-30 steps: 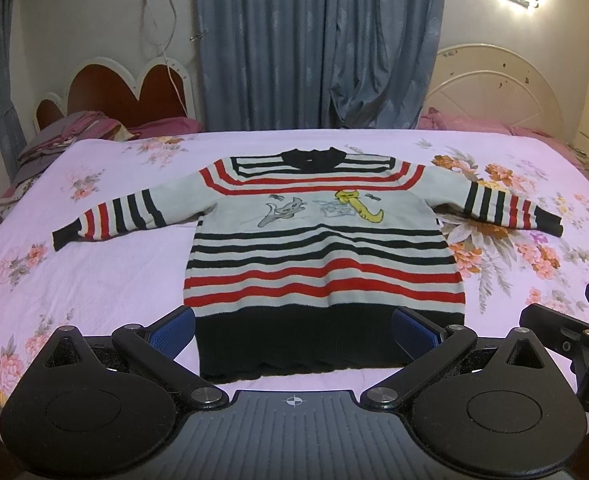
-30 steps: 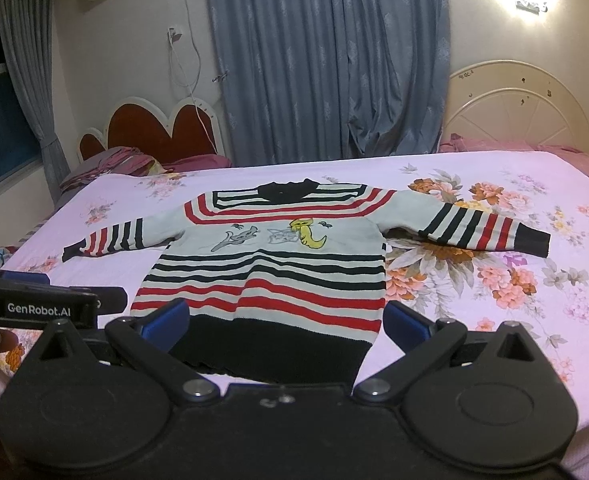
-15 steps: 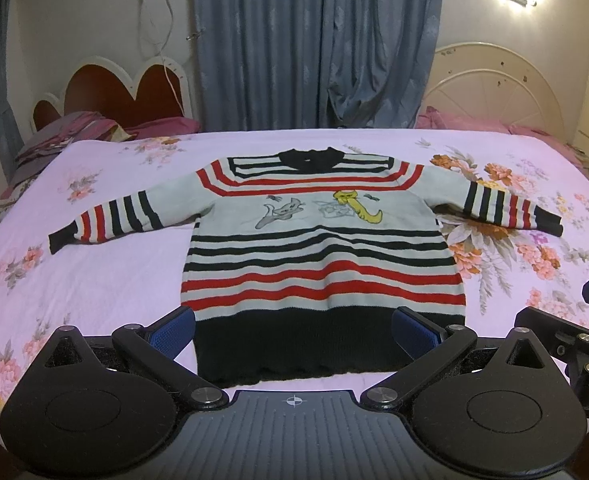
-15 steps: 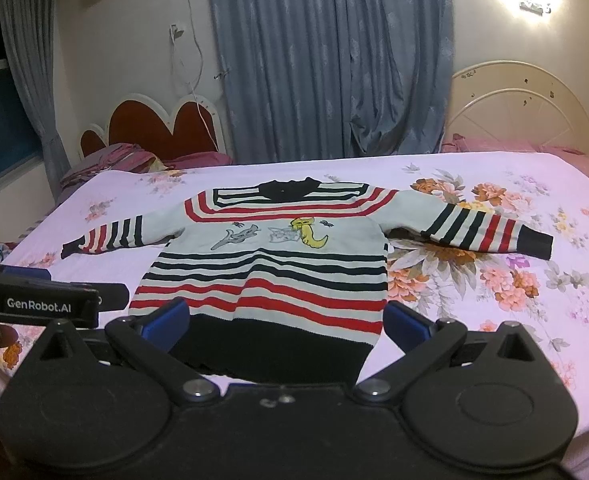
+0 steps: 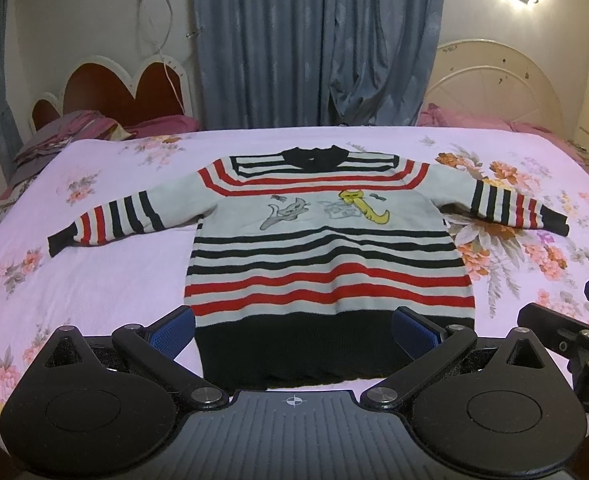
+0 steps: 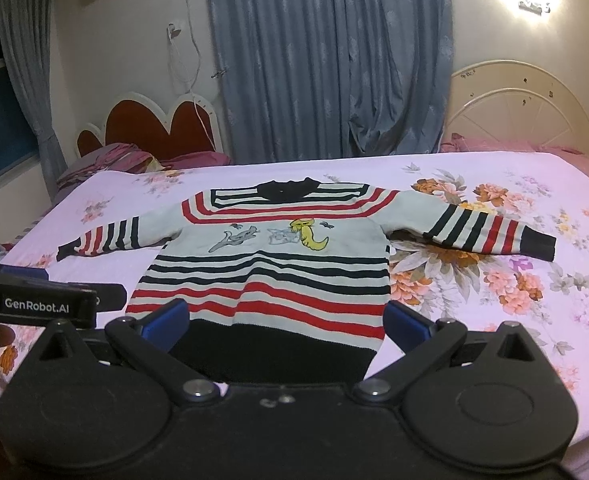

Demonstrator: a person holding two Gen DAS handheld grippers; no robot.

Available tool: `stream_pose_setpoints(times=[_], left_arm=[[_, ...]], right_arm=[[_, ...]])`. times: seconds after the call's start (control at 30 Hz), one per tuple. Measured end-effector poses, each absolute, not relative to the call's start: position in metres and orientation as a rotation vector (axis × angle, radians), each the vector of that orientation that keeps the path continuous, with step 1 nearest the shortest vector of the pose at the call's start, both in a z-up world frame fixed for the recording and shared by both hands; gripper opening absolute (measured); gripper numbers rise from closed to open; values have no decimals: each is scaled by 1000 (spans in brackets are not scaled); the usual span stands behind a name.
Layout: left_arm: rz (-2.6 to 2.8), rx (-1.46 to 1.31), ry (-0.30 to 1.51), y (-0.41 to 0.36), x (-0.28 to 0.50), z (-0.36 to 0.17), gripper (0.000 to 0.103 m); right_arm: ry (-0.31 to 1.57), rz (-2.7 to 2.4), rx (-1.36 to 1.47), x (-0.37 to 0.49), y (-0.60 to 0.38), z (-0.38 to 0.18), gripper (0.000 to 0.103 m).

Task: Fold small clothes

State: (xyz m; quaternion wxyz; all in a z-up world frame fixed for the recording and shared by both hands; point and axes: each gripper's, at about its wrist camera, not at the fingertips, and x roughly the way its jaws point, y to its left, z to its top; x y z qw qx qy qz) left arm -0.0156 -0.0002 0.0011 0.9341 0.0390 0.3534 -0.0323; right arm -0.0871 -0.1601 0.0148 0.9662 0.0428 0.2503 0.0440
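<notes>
A small striped sweater [image 5: 326, 248] in white, red and black, with a cartoon print on the chest, lies flat and face up on the bed, both sleeves spread out; it also shows in the right wrist view [image 6: 270, 264]. My left gripper [image 5: 294, 330] is open and empty, held just in front of the sweater's black hem. My right gripper [image 6: 286, 322] is open and empty, also in front of the hem, slightly to the right. The right gripper shows at the right edge of the left wrist view [image 5: 574, 332].
The bed [image 5: 94, 280] has a pink floral sheet. Folded bedding and pillows [image 5: 66, 136] lie at the far left by a heart-shaped headboard [image 5: 126, 92]. A white round headboard [image 5: 490, 92] and blue curtains [image 5: 314, 40] stand behind.
Both views have lifted and drifted slightly; the sweater has not moved. Both grippers stay open.
</notes>
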Motion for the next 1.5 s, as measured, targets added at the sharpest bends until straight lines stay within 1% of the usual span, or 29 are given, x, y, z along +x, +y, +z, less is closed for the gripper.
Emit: stream_pose_setpoints(times=[0.4,0.73,1.07,1.27,1.5], left_arm=[[-90,77,730,16,18,-5,103],[-140,118,735,28,75,-12,103],[-222,95,722,47,136,-27,103],[-223,84,731,39,170,-45,103],[-184,68,722,10,208,-68,103]], right_arm=[[518,44,102,-62,-147,9,102],[518,-52,156,-26,-142,5,102],[492,-200,180,13,-141,0,102],[518,-282,203,38,-164,-7,102],[552,-326,229,67,-218,-21,95]])
